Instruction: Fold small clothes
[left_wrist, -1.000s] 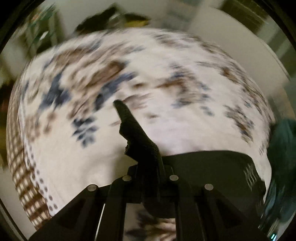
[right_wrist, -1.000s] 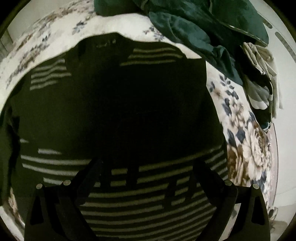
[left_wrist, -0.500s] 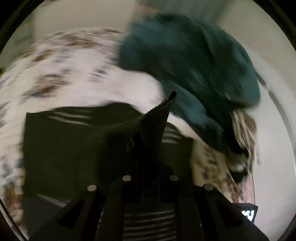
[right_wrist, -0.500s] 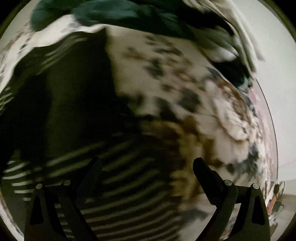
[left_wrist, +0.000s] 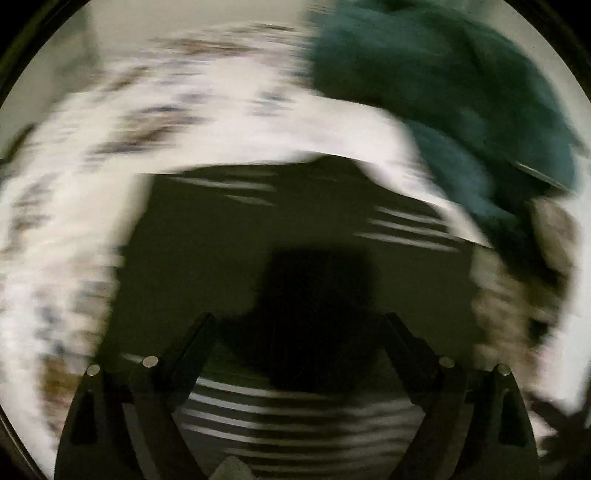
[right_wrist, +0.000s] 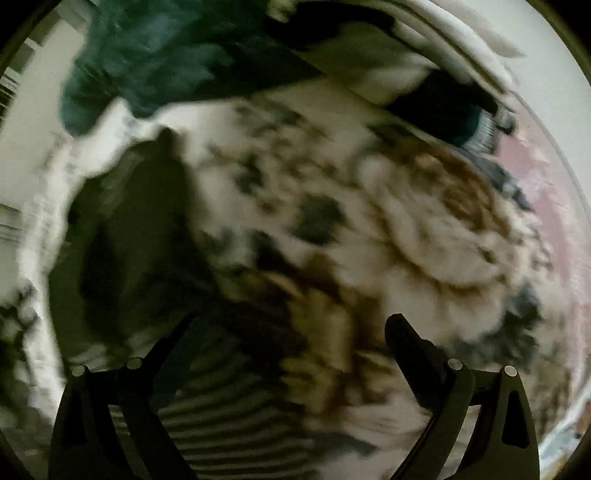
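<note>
Left wrist view: left tool (left_wrist: 297, 325) spread wide, holding nothing, hovering over dark striped top (left_wrist: 258, 236) laid on floral cloth (left_wrist: 74, 177); teal heap (left_wrist: 443, 85) beyond, all blurred. Right wrist view: right tool (right_wrist: 291, 328) likewise wide open and empty, over floral cloth with top's striped edge low left. Judged between folds: no grip on either side. Next: steady both tools, pick an edge or corner of top, pinch cleanly before lifting across.

Floral bedspread (right_wrist: 424, 236), pale wall (left_wrist: 207, 14) behind, dim blurred light.
</note>
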